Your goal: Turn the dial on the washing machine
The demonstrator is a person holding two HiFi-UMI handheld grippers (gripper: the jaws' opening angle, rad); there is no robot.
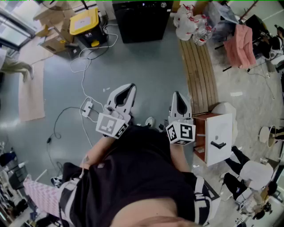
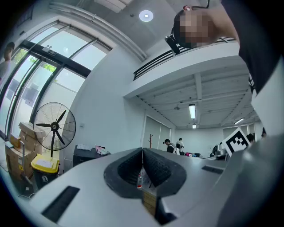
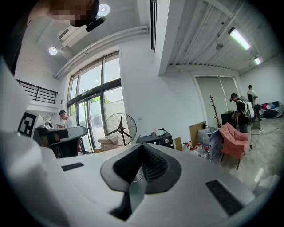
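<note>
1. left gripper [image 1: 129,88]: held low, close to the person's body, pointing to the far side over the grey floor [image 1: 146,71]. in the left gripper view its jaws are together at the tips [image 2: 143,151], nothing between the pads.
2. right gripper [image 1: 177,94]: just right of the left one, side by side and apart, also pointing far. in the right gripper view its jaws are closed [image 3: 143,146] and it's empty.
3. marker cubes: one on each gripper's near end, left [image 1: 112,125] and right [image 1: 181,132], both against the person's dark shirt.
4. task thing: black box-shaped machine [image 1: 142,20] at far centre, well apart from both grippers. a small round knob [image 1: 163,5] sits near its far edge; can't tell if that's the dial. same black unit shows in the right gripper view [image 3: 155,140], right of a pedestal fan [image 3: 120,128].
5. far left: yellow-lidded bin [image 1: 84,22] w/ cardboard boxes [image 1: 55,42] beside it.
6. white cable [image 1: 84,66] runs across the floor from the bin area to a power strip [image 1: 86,107], just left of the left gripper.
7. right: wooden slat bench [image 1: 199,75] runs near-to-far; bottles and bags [image 1: 191,22] at its far end, pink chair [image 1: 242,44] further right.
8. near right: white panel w/ a black handle [image 1: 218,138], just right of the right gripper's cube.
</note>
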